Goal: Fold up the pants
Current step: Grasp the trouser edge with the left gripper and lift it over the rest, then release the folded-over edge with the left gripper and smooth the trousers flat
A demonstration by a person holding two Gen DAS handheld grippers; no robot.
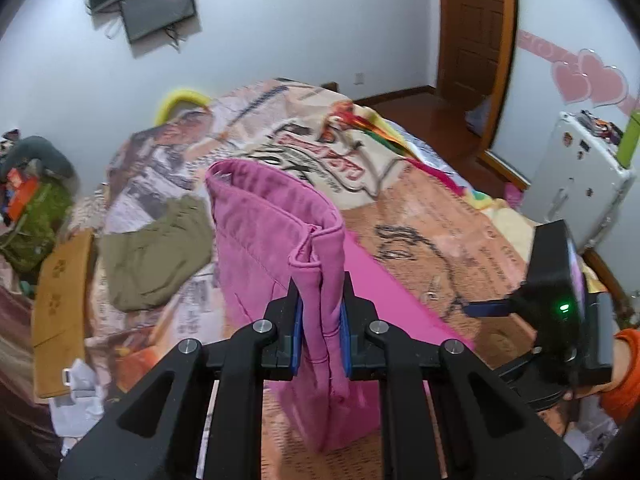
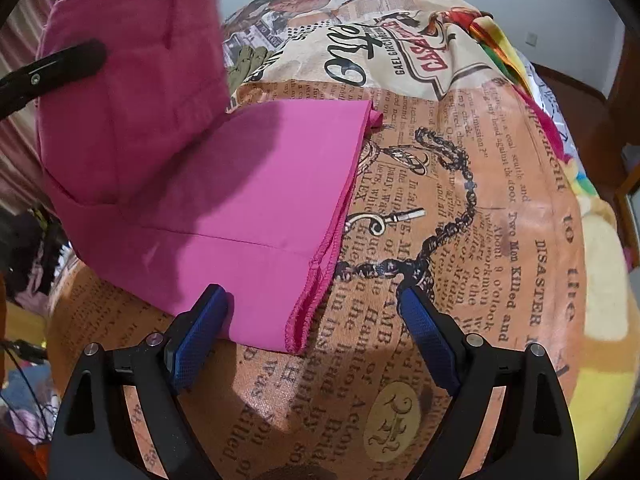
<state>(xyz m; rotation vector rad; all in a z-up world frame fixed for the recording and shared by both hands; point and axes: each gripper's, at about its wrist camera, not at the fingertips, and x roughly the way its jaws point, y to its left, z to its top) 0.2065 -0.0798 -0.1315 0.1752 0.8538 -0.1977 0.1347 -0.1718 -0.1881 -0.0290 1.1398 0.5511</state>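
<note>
- Left gripper point(image 1: 321, 312): blue pads clamped together on a bunched edge of the pink pants point(image 1: 276, 240), which it holds raised above the bed so that the cloth stands in a loop in front of the camera.
- Pink pants, right wrist view point(image 2: 240, 184): the lower part lies flat on the printed bedspread point(image 2: 460, 240); the upper part is lifted and curls over at upper left, where the black tip of the left gripper point(image 2: 68, 64) shows against it.
- Hemmed leg ends point(image 2: 316, 276): stitched edges lie stacked on the bedspread, between the two fingers of the right gripper.
- Right gripper point(image 2: 312, 300): jaws wide apart, pointing down at the bed; its left blue pad sits at the near edge of the flat cloth, its right pad over bare bedspread. Whether the left pad touches the cloth cannot be told.
- Right gripper as seen from the left wrist point(image 1: 560, 292): a black body with a green light, held by a hand in an orange sleeve point(image 1: 620, 372).
- Olive-green garment point(image 1: 156, 252): lies crumpled on the bedspread, beside the raised pants.
- Background: wall-mounted television point(image 1: 160, 8), wooden door point(image 1: 476, 40), white appliance point(image 1: 580, 184).
</note>
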